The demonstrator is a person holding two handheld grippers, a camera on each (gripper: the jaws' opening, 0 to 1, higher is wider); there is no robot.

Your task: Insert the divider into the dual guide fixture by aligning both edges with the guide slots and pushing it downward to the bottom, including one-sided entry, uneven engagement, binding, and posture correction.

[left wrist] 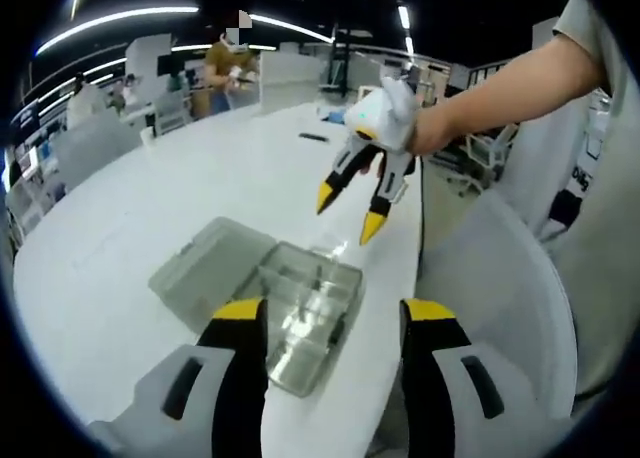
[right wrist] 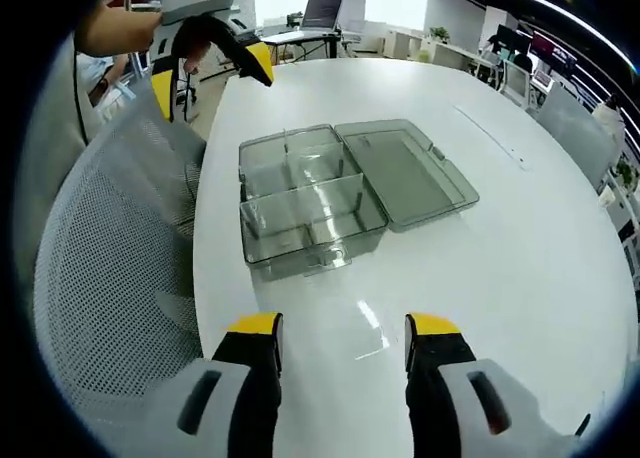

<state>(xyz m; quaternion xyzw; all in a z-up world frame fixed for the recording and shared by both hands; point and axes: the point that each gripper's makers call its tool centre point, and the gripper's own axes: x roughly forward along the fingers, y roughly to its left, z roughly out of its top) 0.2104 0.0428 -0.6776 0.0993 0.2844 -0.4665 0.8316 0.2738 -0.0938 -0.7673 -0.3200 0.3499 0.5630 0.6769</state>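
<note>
While both grippers, left (left wrist: pixel 325 323) and right (right wrist: pixel 342 330), hover empty with jaws apart, the lidded box (right wrist: pixel 310 213) sits open near the tabletop (right wrist: pixel 520 268) edge, presumably ready for divider insertion.

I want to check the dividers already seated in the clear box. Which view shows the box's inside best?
The right gripper view: the clear box lies unobstructed, open lid beside it, its dividers visible. In the left gripper view the box sits partly behind the left tongs, blurrier.
</note>
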